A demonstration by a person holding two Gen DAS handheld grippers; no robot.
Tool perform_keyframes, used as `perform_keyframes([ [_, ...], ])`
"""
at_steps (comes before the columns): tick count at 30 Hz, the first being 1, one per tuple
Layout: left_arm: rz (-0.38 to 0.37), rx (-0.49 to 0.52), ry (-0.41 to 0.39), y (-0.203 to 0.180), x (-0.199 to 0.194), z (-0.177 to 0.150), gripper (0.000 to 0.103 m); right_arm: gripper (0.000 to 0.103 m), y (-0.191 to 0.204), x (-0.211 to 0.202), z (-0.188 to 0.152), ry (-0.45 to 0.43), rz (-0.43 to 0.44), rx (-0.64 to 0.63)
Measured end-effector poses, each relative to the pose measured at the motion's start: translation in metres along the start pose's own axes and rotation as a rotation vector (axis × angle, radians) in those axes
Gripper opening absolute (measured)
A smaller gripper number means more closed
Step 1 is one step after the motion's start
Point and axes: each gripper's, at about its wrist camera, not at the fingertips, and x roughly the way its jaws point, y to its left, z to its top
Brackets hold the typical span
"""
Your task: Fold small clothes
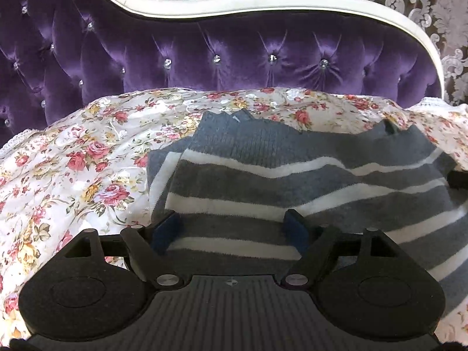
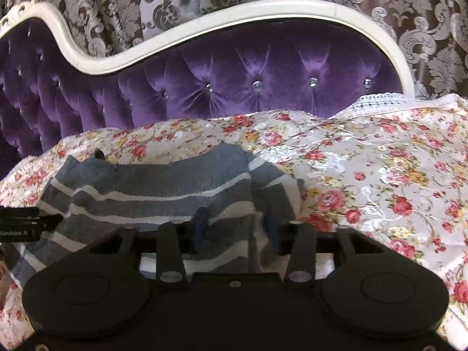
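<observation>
The left gripper [image 1: 234, 229] is held spread wide just above the sweater [image 1: 292, 175], its pads apart over the grey and white stripes with nothing pinched. The right gripper [image 2: 237, 228] is seen part closed around a raised fold of the sweater [image 2: 163, 181] at its right end; whether the pads press the knit cannot be told.

The sweater is laid on the floral bedspread [image 2: 380, 175], near the purple headboard [image 2: 234, 87], with its long axis running side to side, parallel to the headboard. Its stripes run along that axis.

The left end lies directly ahead of the left gripper, which is judged the nearer one for that side. The coming fold is likely to turn on both ends being lifted together across this axis.
</observation>
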Motion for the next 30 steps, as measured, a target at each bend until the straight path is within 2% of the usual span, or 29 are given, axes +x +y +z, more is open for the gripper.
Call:
perform_keyframes([
  [1,0.004,0.001,-0.003,0.000,0.001,-0.001,0.080,0.018,0.004,0.002,0.000,0.005,-0.011,-0.029],
  [3,0.009,0.004,-0.005,-0.001,0.002,-0.001,0.080,0.015,0.010,0.003,0.000,0.003,-0.050,-0.074],
  [6,0.010,0.001,-0.004,-0.001,0.002,-0.001,0.080,0.007,0.006,0.005,0.002,0.004,-0.119,-0.057],
  [10,0.014,0.000,-0.002,0.000,0.002,0.000,0.080,0.007,0.001,0.003,0.001,0.021,-0.108,-0.040],
  [22,0.030,-0.008,0.032,-0.001,0.006,0.005,0.080,0.019,-0.002,0.001,0.003,0.031,-0.084,-0.018],
  [24,0.033,-0.008,0.033,-0.001,0.006,0.006,0.080,0.030,-0.003,0.000,0.004,0.030,-0.085,-0.010],
  [26,0.034,-0.009,0.036,-0.001,0.007,0.006,0.081,0.060,-0.006,-0.001,0.005,0.027,-0.091,0.002],
  [28,0.027,-0.011,0.041,0.000,0.006,0.009,0.080,0.070,-0.012,-0.004,0.006,0.028,-0.075,0.043],
  [30,0.010,-0.021,0.049,0.003,0.002,0.011,0.079,0.069,-0.021,-0.007,0.008,0.024,-0.051,0.115],
])
